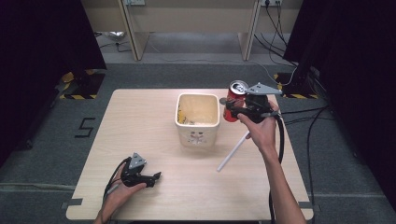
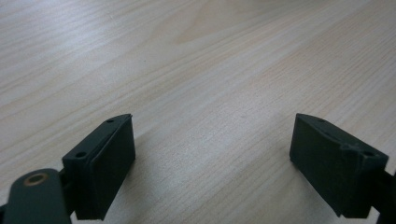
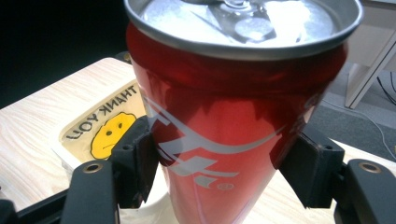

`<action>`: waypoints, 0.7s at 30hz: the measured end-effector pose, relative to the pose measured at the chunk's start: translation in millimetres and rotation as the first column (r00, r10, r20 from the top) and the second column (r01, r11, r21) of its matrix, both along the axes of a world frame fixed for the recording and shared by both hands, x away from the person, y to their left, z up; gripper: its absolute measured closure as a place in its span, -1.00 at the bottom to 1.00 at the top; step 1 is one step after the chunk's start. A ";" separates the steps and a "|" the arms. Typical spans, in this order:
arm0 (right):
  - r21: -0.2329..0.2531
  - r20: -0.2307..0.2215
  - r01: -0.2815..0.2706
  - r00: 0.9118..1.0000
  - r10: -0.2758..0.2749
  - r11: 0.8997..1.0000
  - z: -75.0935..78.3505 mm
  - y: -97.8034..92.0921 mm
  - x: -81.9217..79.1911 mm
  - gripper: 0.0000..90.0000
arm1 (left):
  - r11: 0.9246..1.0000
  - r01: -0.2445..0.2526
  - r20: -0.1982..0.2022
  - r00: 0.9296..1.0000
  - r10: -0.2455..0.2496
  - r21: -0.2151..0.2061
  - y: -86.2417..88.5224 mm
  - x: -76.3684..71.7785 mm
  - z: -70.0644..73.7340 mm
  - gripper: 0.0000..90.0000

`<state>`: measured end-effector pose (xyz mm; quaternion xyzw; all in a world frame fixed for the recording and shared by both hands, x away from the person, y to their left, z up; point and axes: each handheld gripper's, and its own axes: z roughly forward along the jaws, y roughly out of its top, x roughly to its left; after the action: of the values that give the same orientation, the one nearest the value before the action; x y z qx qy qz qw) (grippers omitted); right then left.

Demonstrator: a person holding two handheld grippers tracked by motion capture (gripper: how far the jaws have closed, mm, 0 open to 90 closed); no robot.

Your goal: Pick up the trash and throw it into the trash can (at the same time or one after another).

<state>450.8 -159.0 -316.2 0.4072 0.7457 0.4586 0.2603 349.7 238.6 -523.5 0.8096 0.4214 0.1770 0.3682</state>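
Two grippers in play, one per hand. Right gripper [image 1: 236, 110] clamped on one red can [image 1: 236, 101], a black jaw pressed to each side of the can body in the right gripper view [image 3: 224, 186]; can [image 3: 224, 107] held off the table, just right of the bin, top tilted toward the far side. Silver lid with pull tab visible [image 3: 243, 18]. Right hand [image 1: 261, 128] wrapped around the gripper body, grey three-cornered plate [image 1: 264, 88] on top, cable trailing back along the forearm.

Left gripper [image 1: 152, 177] well in front of the bin and to its left, resting low over the table [image 1: 154, 112]. Jaws spread wide in the left gripper view [image 2: 212, 154], bare wood grain between them, nothing held. Left hand [image 1: 121, 189] under the gripper body near the table's near edge.

One cream square bin [image 1: 198, 119] near the table centre. Printed face and some yellow at the bottom of the bin, seen from above. Right gripper view, beside the can: yellow face and mirrored "THANK YOU" lettering [image 3: 109, 126].

One white stick [image 1: 232, 151] lying flat on the table, just right of the bin and nearer the person, angled; upper end hidden behind the right hand. Exact nature of the stick not clear.

Count: grippers 2, can 1, bin 1, white stick 1.
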 end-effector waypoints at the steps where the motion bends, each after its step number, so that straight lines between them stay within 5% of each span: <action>1: -0.002 0.002 0.000 1.000 0.000 1.000 0.8 0.1 0.4 -0.25 | 1.000 0.000 0.000 1.000 0.000 0.000 0.0 0.0 0.0 -0.70; 10: -0.014 0.008 -0.011 1.000 0.011 1.000 8.9 8.9 4.8 -0.25 | 1.000 0.000 0.000 1.000 0.000 0.000 0.0 0.0 0.0 -0.70; 21: -0.028 -0.007 -0.065 0.998 0.065 0.997 10.6 44.2 19.9 -0.25 | 1.000 0.001 -0.002 1.000 -0.001 0.001 0.1 0.0 0.1 -0.70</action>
<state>470.7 -114.8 -305.6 0.3805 0.7658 0.4549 0.2486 349.7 238.7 -523.4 0.8102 0.4212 0.1764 0.3676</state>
